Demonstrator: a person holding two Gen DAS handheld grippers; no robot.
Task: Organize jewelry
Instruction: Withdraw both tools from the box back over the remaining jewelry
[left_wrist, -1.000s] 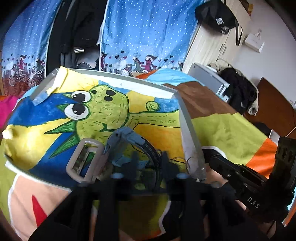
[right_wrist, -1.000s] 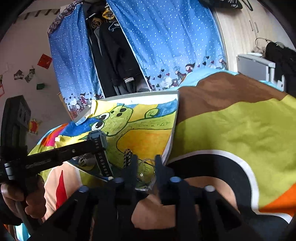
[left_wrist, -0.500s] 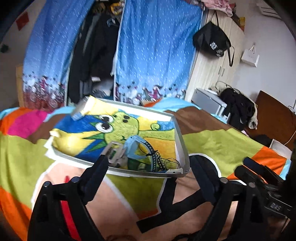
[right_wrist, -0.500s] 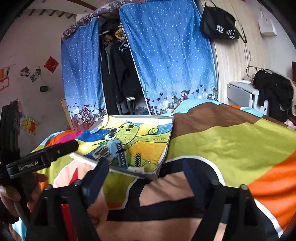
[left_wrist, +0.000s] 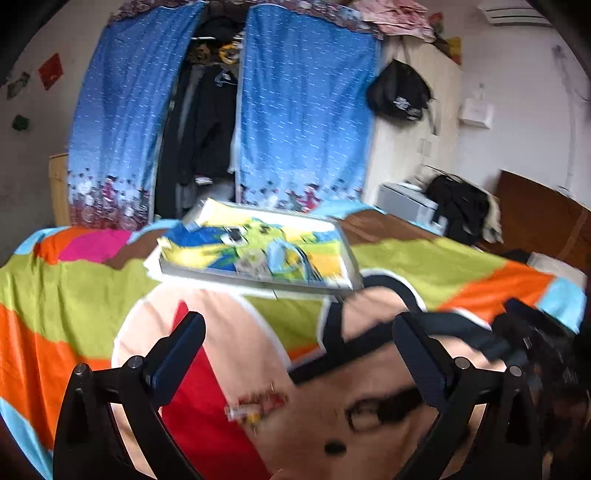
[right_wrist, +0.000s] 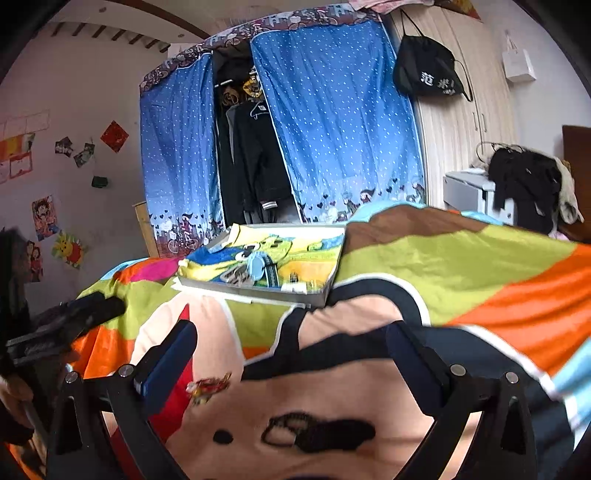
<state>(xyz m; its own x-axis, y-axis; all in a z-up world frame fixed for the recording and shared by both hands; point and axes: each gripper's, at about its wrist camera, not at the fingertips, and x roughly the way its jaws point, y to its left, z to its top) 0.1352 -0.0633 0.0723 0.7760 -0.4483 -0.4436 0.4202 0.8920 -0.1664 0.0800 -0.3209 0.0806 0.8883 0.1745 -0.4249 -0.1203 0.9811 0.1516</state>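
- Jewelry lies heaped in a shallow tray at frame centre, on the bed's bright bedspread; single pieces are too small to tell apart.
- Left gripper has its fingers spread wide and empty, low in its frame; that view is motion-blurred.
- Right gripper is likewise wide apart with nothing between.
- A small red trinket on the bedspread, lower left, is unclear.
- Frame edges cut off both gripper bodies.
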